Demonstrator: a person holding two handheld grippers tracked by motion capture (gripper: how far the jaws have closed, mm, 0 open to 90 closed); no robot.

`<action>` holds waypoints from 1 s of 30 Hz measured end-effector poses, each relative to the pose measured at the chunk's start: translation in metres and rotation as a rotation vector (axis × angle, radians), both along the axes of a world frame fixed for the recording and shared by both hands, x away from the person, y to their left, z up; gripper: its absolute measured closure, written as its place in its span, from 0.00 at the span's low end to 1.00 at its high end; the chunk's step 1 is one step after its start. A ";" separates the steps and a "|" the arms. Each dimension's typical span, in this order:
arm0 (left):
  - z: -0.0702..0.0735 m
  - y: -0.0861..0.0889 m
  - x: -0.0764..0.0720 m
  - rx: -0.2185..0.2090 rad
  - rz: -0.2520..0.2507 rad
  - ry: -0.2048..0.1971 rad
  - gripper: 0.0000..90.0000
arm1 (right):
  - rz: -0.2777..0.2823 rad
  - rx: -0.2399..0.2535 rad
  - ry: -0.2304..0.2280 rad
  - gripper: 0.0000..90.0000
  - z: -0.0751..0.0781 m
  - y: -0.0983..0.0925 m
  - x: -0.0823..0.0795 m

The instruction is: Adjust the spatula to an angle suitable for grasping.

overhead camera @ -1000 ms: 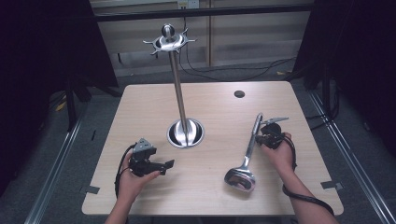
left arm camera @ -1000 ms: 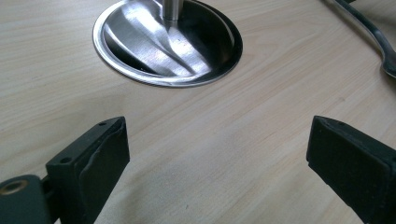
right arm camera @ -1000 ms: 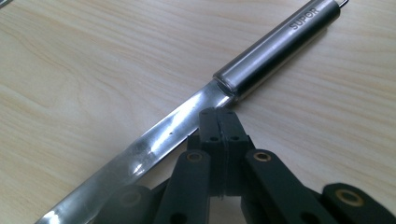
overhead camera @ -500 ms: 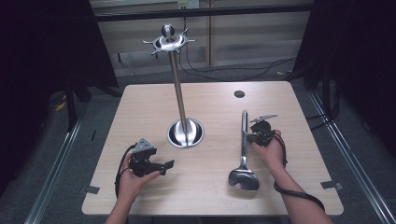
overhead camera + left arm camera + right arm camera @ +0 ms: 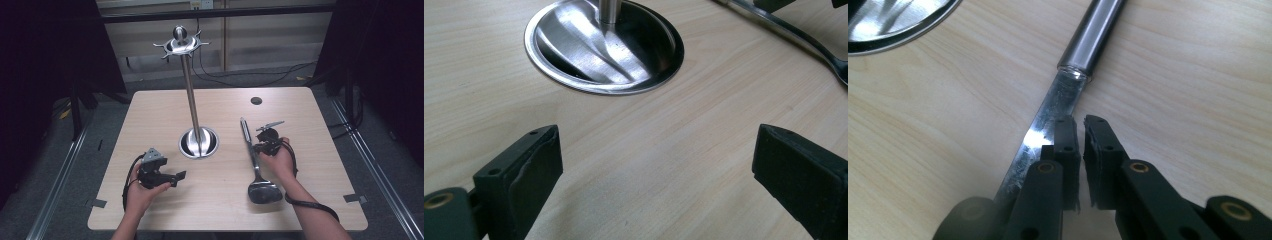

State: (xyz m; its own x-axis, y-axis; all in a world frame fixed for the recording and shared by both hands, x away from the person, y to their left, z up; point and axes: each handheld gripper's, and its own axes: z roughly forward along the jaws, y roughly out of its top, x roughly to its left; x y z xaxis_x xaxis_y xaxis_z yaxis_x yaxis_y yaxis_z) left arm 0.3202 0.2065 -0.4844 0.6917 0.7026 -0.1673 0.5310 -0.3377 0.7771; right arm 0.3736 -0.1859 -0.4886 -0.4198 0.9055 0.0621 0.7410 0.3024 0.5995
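My left gripper [image 5: 172, 176] sits near me on the pale wooden table [image 5: 150, 115], its jaws wide open and holding nothing. To the right lies a long shiny metal ladle [image 5: 254, 162]. My right gripper [image 5: 260, 147] has its jaws almost closed, right beside the ladle's flat handle; I cannot tell if they pinch it. Farther off stands a tall silver metal stand with a round base [image 5: 198, 142].

From above we look forward and down over the table [image 5: 150, 120]. Both gripper views sit low beside the stand's round base [image 5: 199, 142], which all three share.
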 end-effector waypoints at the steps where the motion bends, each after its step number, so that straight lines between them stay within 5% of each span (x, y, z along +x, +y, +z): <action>1: 0.000 0.000 0.000 0.000 0.000 0.000 0.07 | 0.000 0.000 0.000 0.93 0.000 0.000 0.000; 22: -0.001 0.002 0.001 -0.005 0.010 0.008 0.07 | 0.080 0.003 0.025 0.89 0.001 0.028 0.002; 30: -0.002 0.003 0.002 -0.008 0.010 0.005 0.07 | 0.066 -0.002 0.022 0.83 0.010 0.028 0.003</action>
